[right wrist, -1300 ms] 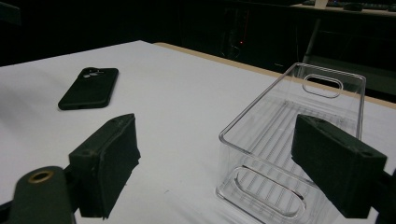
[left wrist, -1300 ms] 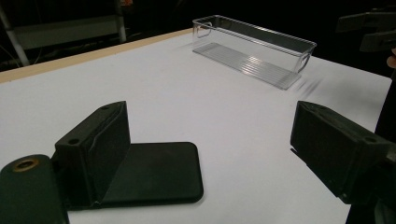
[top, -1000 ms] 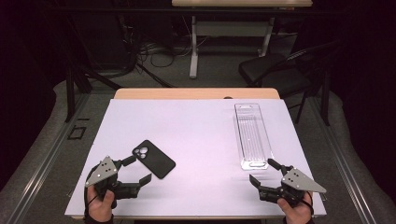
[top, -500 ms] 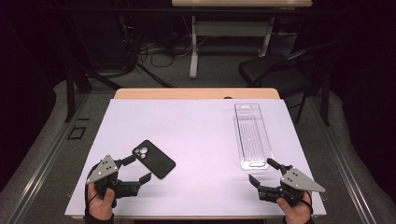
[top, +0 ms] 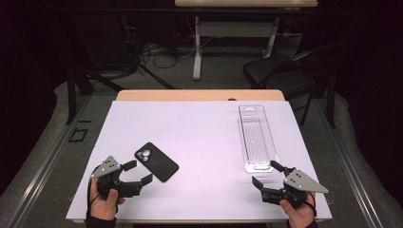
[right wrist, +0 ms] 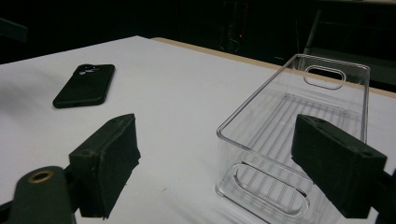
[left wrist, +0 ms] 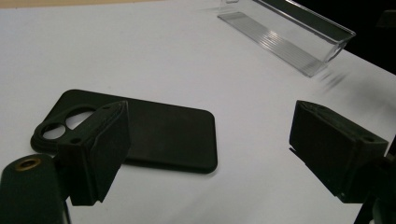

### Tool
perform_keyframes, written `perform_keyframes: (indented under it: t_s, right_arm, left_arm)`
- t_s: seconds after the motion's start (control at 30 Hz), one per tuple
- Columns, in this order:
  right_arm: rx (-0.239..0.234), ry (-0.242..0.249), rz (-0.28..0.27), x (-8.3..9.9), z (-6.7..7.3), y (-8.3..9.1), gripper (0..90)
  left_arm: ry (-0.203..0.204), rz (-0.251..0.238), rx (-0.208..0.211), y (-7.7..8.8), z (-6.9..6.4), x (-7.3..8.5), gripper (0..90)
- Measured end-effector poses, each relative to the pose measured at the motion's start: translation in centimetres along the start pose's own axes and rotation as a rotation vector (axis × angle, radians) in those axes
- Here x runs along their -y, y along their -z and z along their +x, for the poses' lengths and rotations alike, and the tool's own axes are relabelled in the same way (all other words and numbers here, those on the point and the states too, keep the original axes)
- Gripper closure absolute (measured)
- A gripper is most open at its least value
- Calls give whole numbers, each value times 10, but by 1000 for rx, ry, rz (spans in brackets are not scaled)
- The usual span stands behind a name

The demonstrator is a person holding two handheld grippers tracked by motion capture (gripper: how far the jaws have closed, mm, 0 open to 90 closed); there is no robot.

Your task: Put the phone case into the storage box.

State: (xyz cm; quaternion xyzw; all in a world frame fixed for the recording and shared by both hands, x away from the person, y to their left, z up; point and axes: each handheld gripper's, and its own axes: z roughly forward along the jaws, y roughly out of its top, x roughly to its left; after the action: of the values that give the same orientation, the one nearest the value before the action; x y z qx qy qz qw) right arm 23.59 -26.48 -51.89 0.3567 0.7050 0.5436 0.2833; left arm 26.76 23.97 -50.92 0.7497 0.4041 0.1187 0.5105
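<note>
Jaws of left gripper (top: 139, 172) spread wide, nothing between; black phone case (top: 156, 161) lies flat just beyond the tips at 1 o'clock, apart from them. Its long axis runs 10 to 4 o'clock, camera cutout at the far-left end. Wide bare white tabletop (top: 199, 137) mid-table. Clear plastic bin (top: 257, 137), empty, long axis 12 to 6. Right gripper (top: 267, 173) jaws spread, just off its near end.

Pretty dark room: grey floor (top: 223, 78), tangled cables (top: 164, 52), a black folding chair (top: 280, 71), and a white-legged desk (top: 237, 19) behind the white worktop (top: 199, 128).
</note>
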Motion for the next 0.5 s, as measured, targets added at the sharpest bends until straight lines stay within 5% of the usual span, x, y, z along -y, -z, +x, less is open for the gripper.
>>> perform_keyframes:
  t_s: [0.3, 0.5]
  right_arm:
    - [2, 12, 19, 1, 1, 0, 144]
    - [0, 8, 15, 1, 2, 3, 144]
  left_arm:
    - [109, 45, -14, -5, 9, -3, 114]
    - [107, 55, -51, -2, 10, -8, 160]
